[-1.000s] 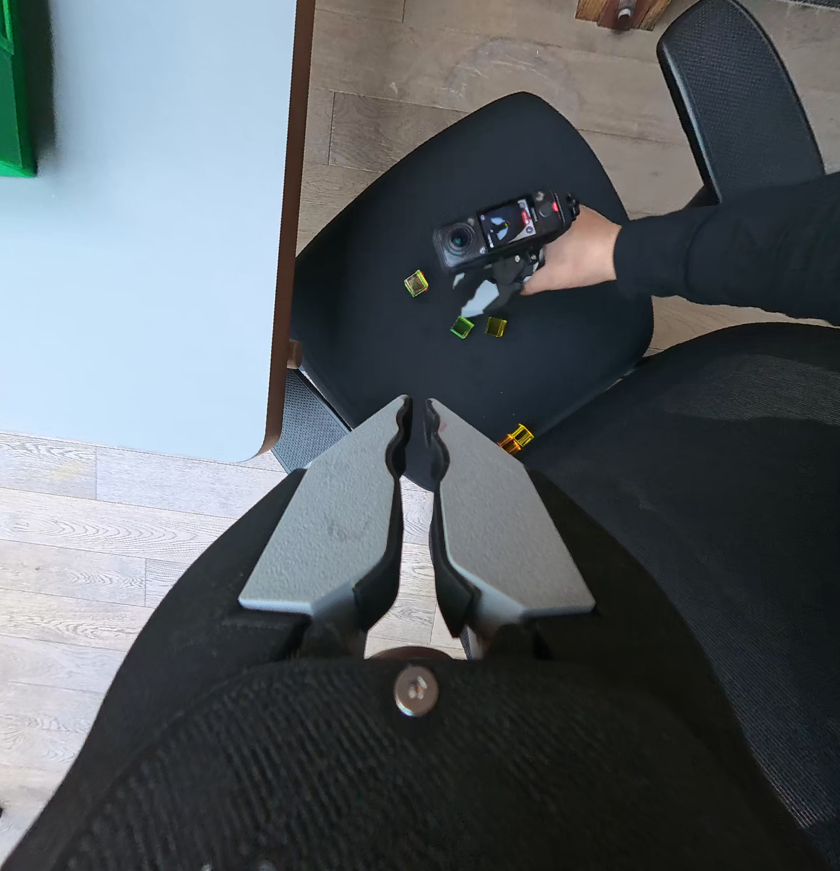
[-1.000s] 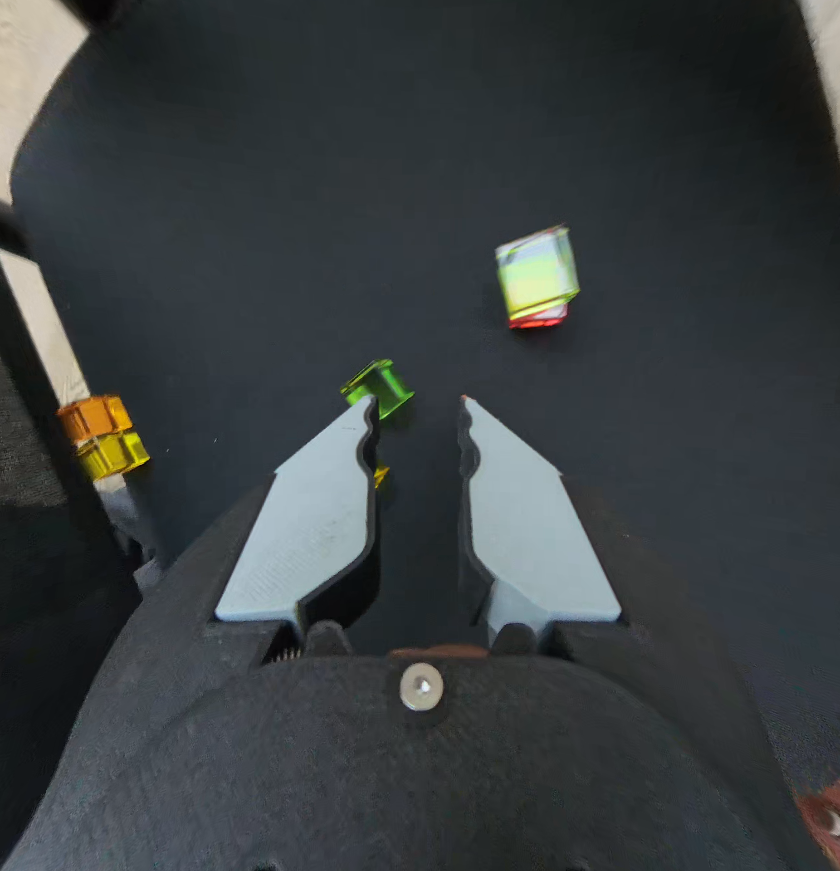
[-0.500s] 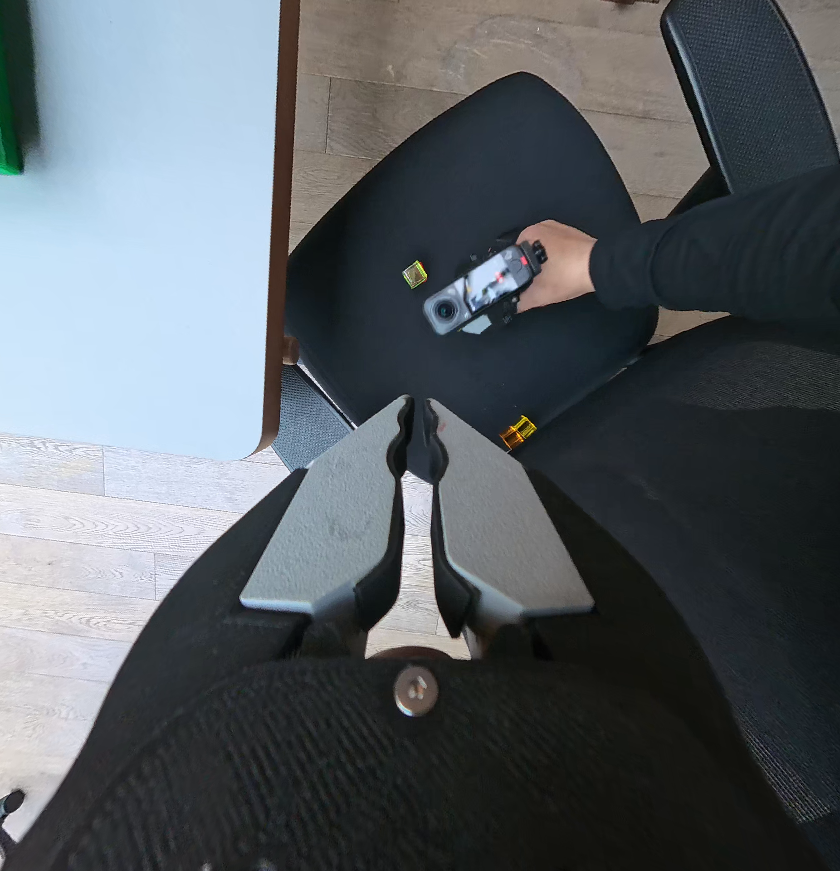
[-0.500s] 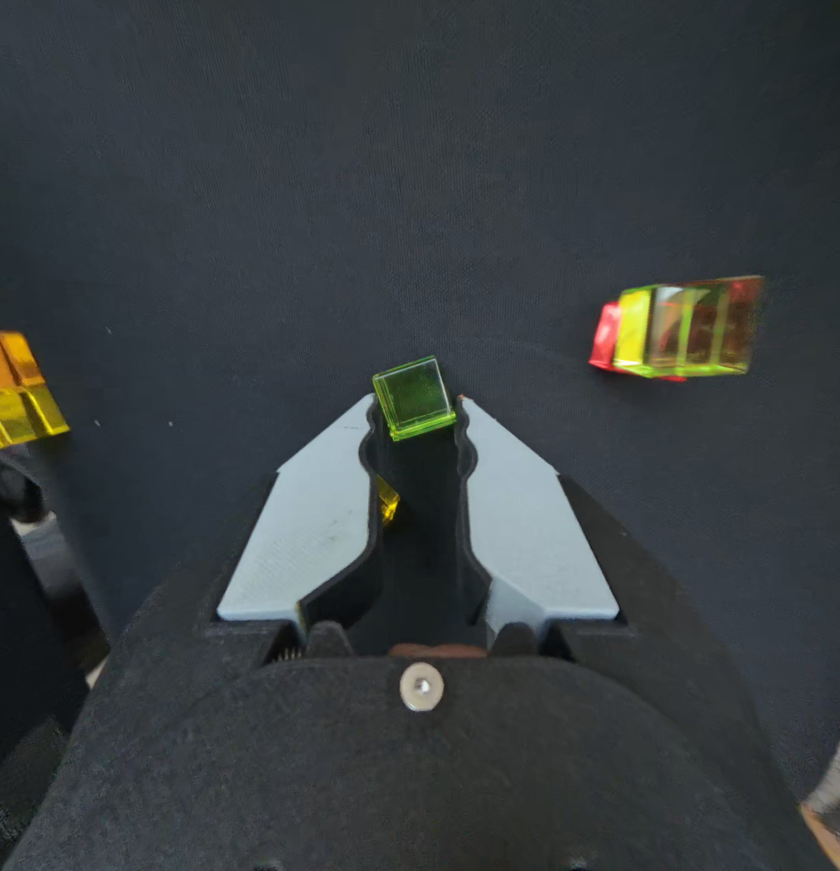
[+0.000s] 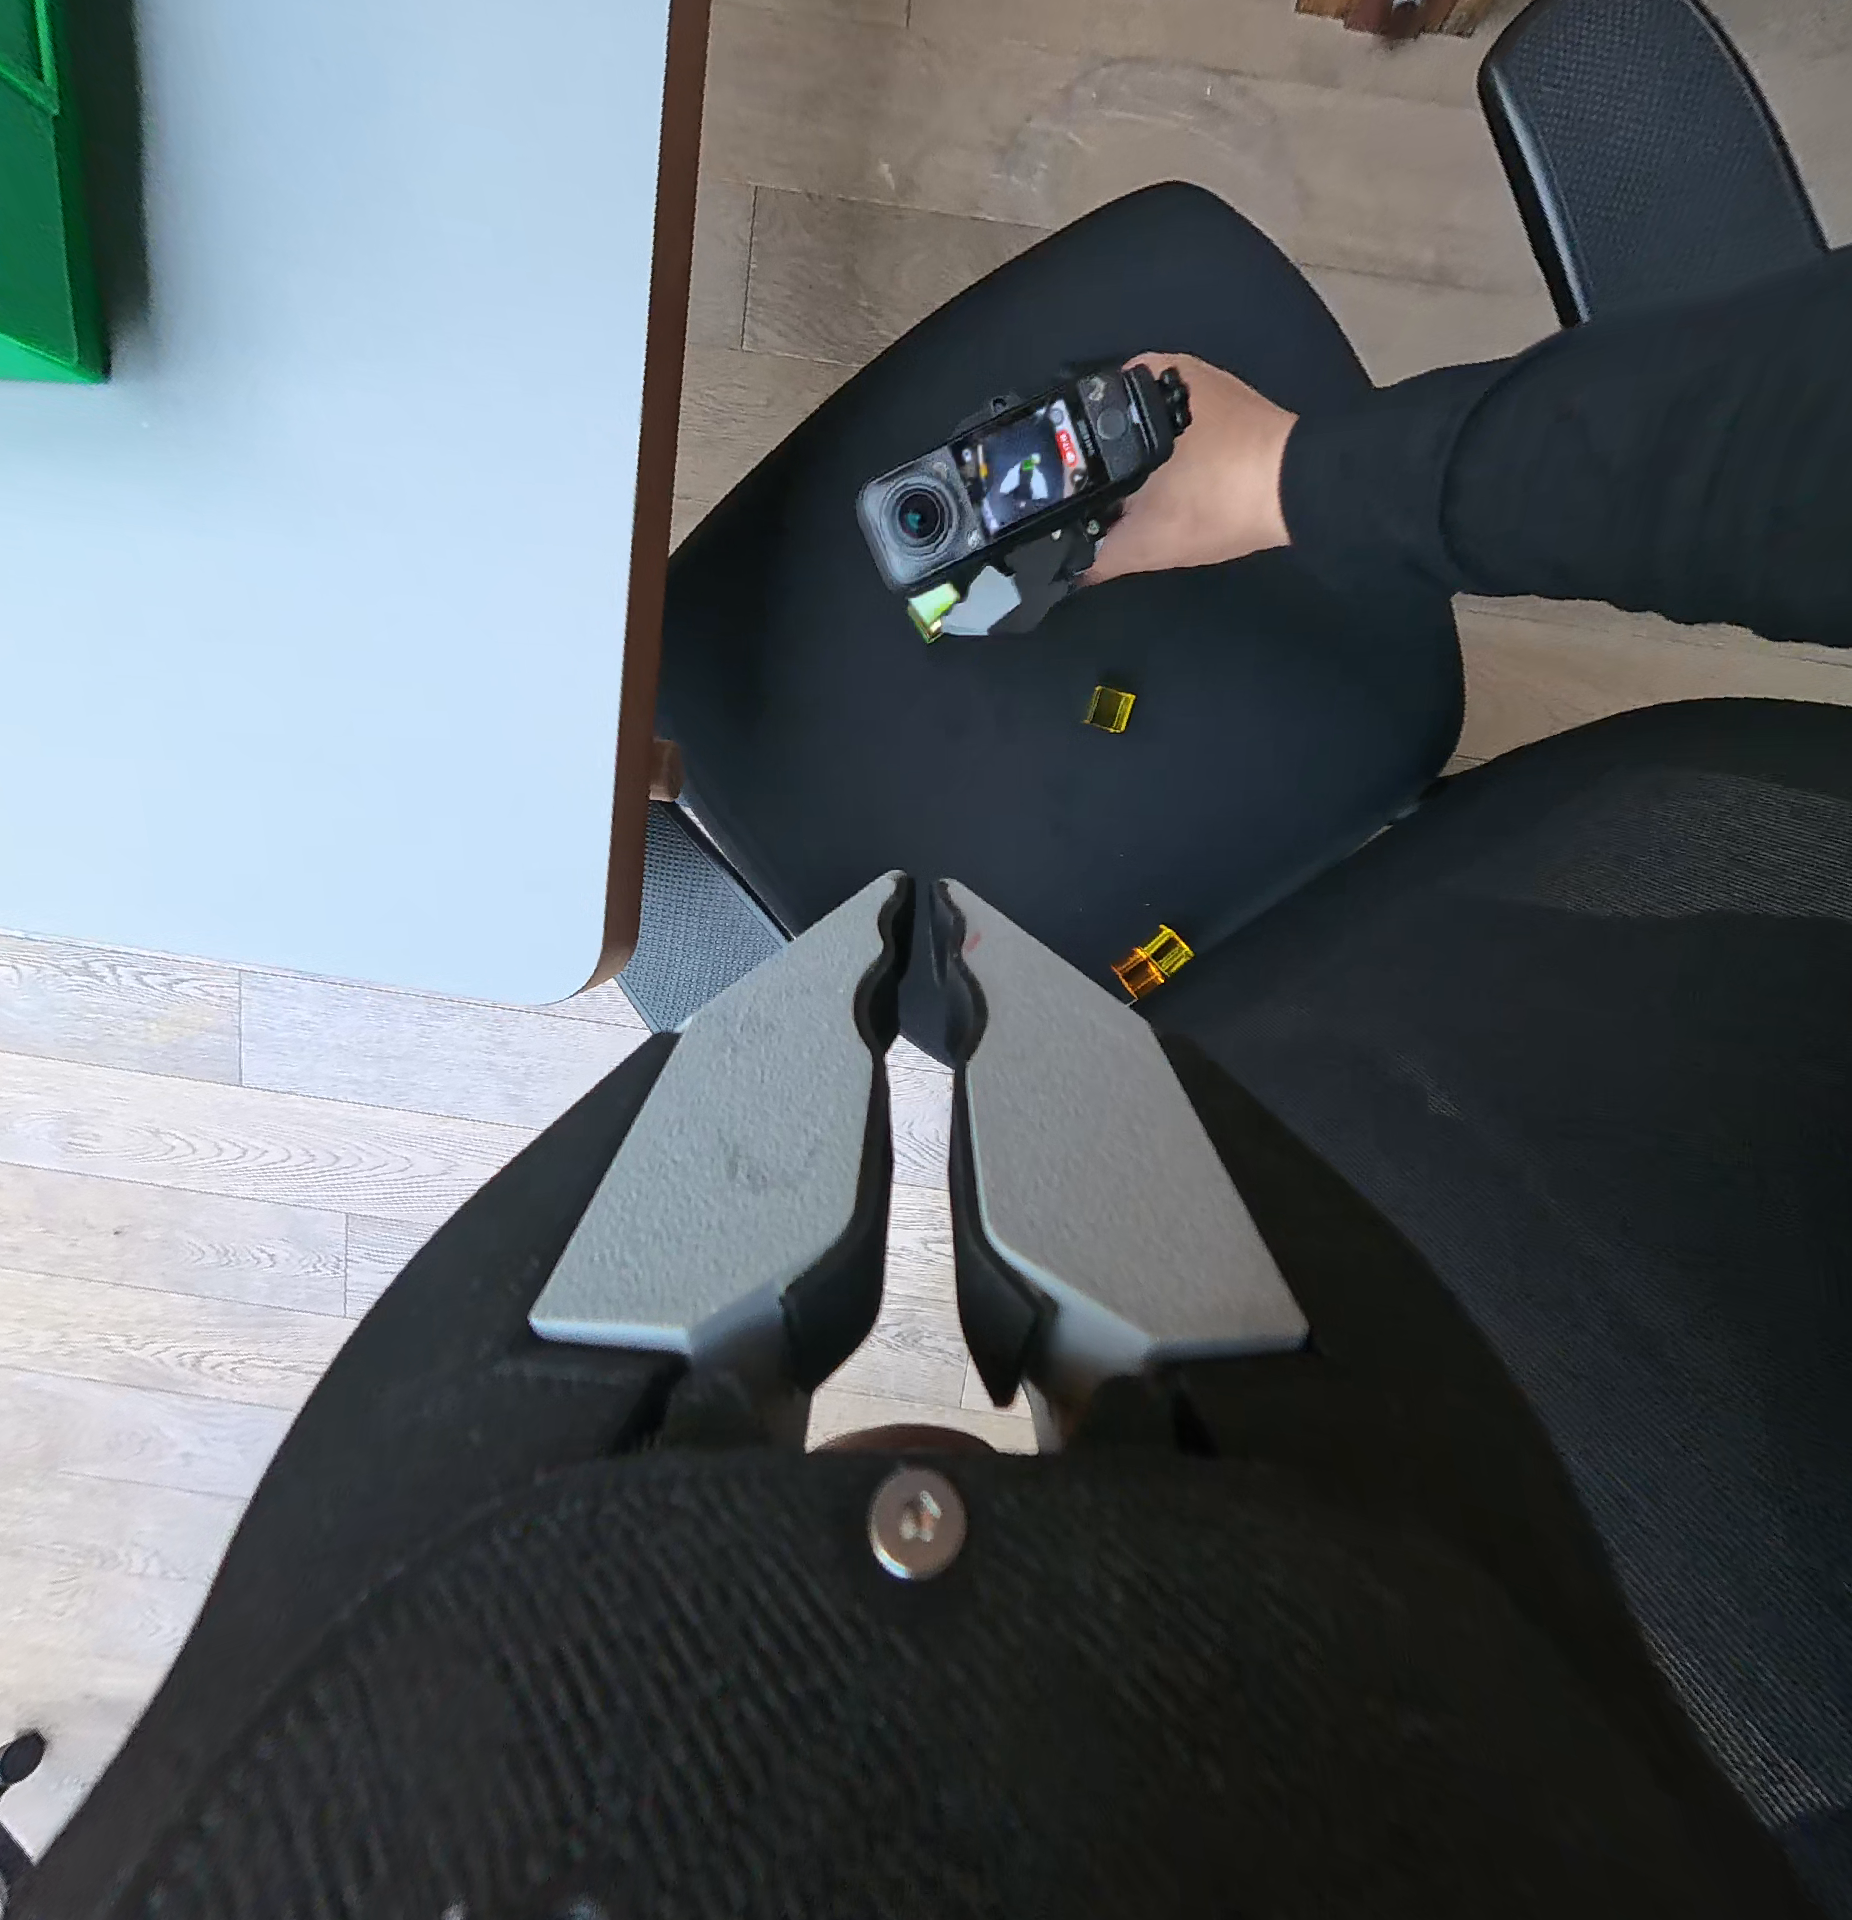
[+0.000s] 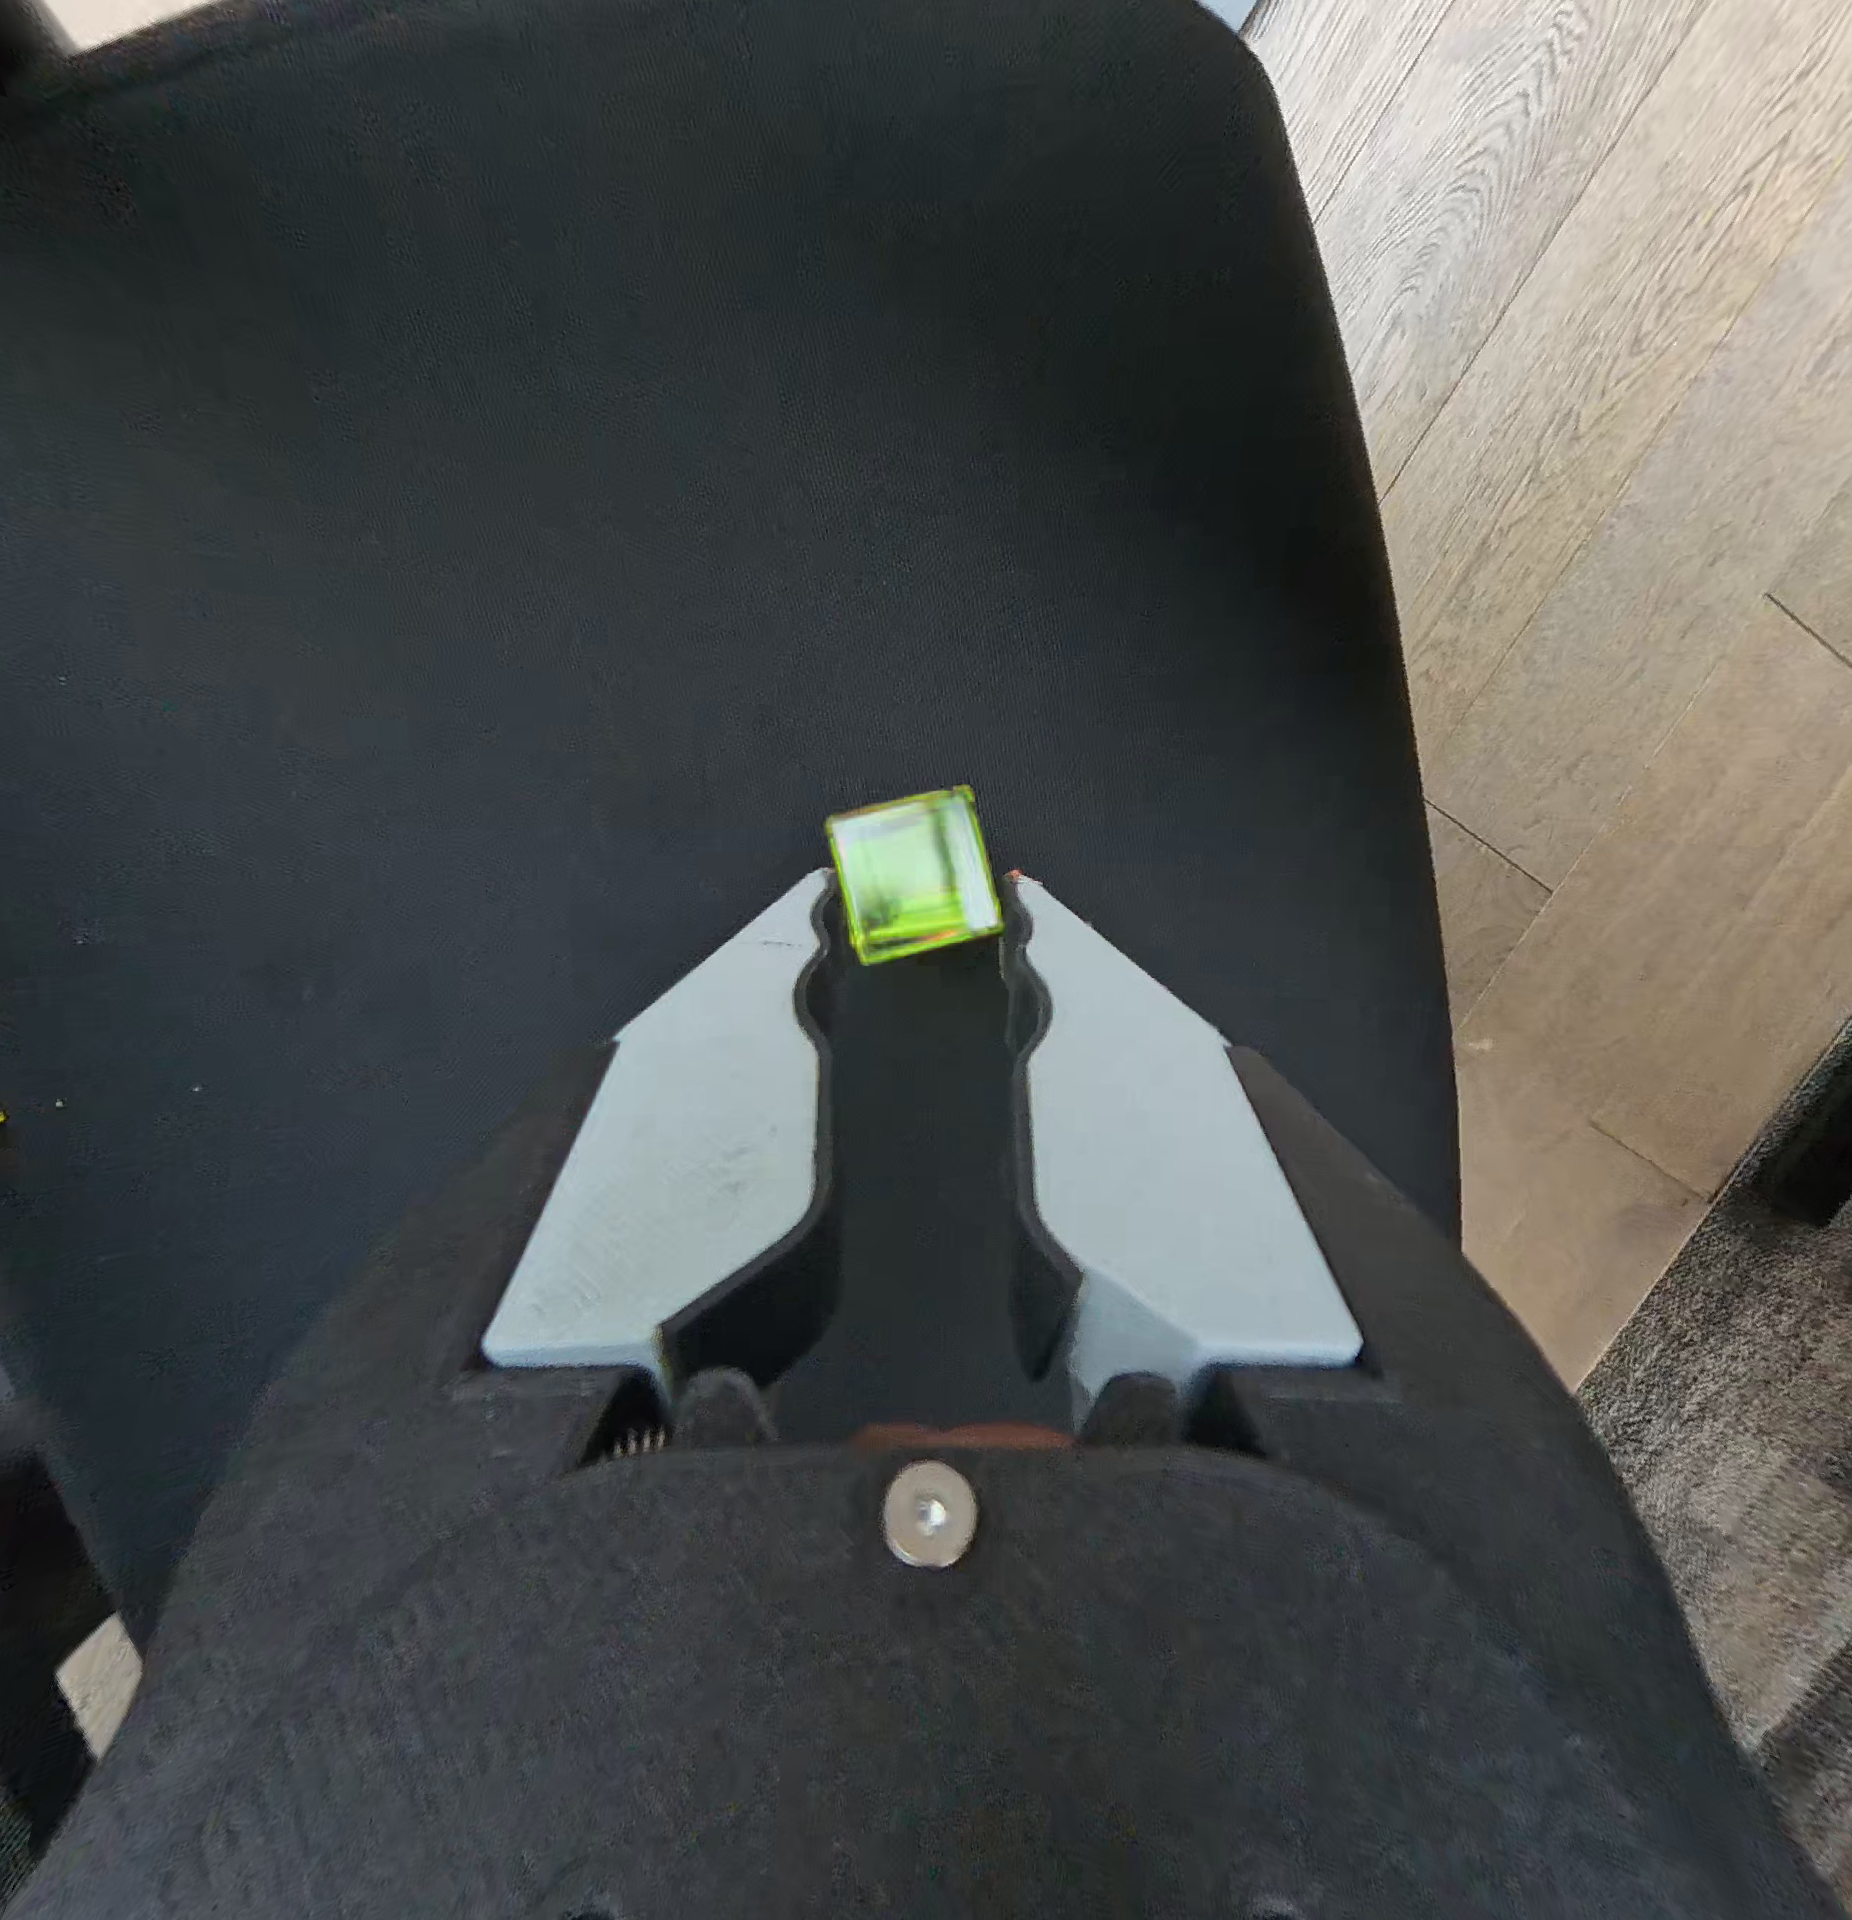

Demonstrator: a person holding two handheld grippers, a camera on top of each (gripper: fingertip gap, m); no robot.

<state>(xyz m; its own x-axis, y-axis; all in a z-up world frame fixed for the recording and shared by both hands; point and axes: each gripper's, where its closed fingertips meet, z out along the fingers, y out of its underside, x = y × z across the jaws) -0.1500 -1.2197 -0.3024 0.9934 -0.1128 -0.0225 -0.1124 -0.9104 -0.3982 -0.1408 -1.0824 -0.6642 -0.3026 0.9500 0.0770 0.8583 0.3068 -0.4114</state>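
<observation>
Chair seat [image 6: 589, 468] as landmark: your left gripper [image 5: 920, 896] hangs over its near edge, nearly closed, empty. Your right gripper [image 6: 917, 883] pinches the green cube [image 6: 914, 875] at the tips above mid-seat; keep squeeze even, level.

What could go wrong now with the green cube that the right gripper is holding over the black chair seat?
1. The right gripper pinches the green cube only at its fingertips, so the cube may slip and fall onto the chair seat.
2. The seat ends close to the wooden floor; a dropped cube might bounce off.
</observation>
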